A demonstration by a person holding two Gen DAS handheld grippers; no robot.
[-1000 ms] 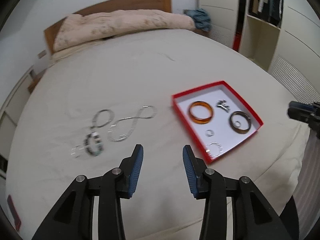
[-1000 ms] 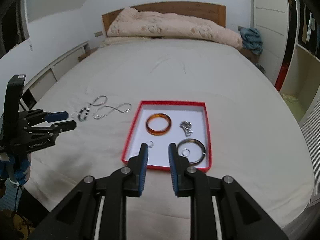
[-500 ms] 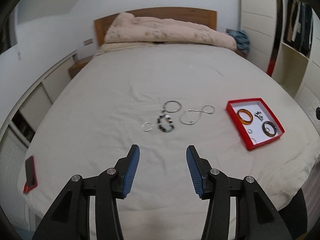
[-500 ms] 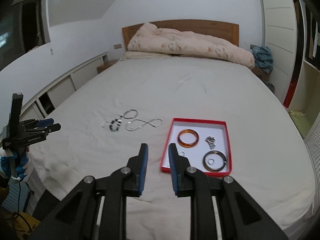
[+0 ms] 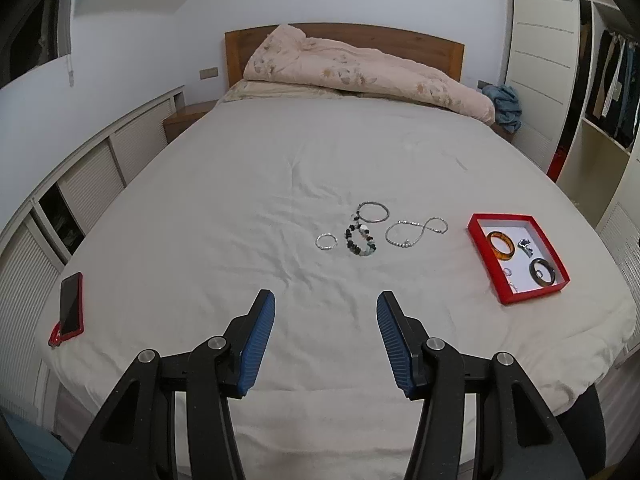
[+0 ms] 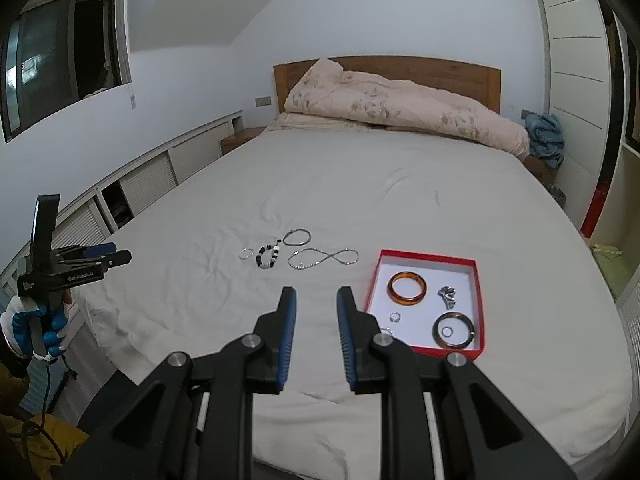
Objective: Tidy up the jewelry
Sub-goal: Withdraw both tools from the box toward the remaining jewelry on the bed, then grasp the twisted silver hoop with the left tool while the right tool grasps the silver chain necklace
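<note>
A red tray [image 5: 516,300] [image 6: 424,256] on the white bed holds an amber bangle [image 5: 505,254] [image 6: 406,301], a dark bangle [image 6: 436,330], a silver clip and small rings. Left of it on the sheet lie a silver chain [image 5: 404,243] [image 6: 323,258], a beaded bracelet [image 5: 349,236] [image 6: 260,259], a silver bangle [image 5: 373,222] and a small silver ring. My left gripper [image 5: 326,300] hangs over the bed's near edge, well short of the loose pieces, its jaws opening with nothing between them. My right gripper [image 6: 316,294] stands narrowly open and empty, short of the tray.
A phone in a red case [image 5: 71,306] lies at the bed's left edge. A folded duvet [image 5: 360,72] lies against the wooden headboard. Low cabinets line the left wall and a wardrobe stands on the right. A gloved hand [image 6: 24,320] holds the left gripper beside the bed.
Both grippers have drawn back and up from the bed, so the jewelry looks smaller. The left one swung away from the tray and its jaws widened. The right gap is unchanged.
</note>
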